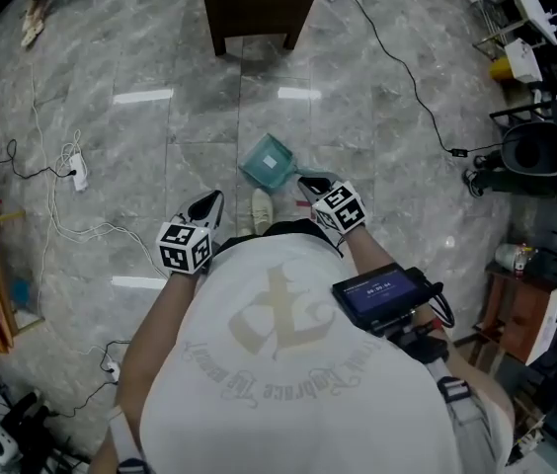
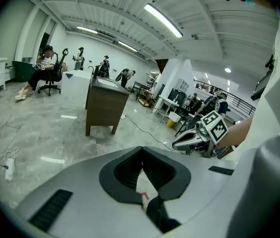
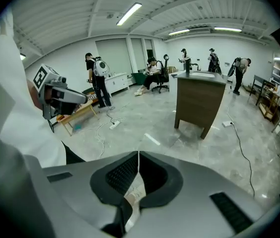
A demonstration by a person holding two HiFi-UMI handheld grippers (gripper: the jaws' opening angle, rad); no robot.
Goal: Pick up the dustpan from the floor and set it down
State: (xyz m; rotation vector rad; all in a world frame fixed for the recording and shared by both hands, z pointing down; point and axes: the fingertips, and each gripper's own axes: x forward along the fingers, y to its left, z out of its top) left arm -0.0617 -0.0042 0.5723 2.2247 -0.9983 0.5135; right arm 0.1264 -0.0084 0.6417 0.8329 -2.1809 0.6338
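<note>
teal plastic dustpan [image 1: 269, 163] shows mid-frame in the head view only; left gripper [image 1: 208, 205] and right gripper [image 1: 311, 183] are both closed, empty.

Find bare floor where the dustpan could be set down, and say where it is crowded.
Bare floor lies between the dustpan and the wooden desk, and right of the dustpan up to the black cable. The left is crowded with white cables and a power strip; the right edge is packed with equipment.
</note>
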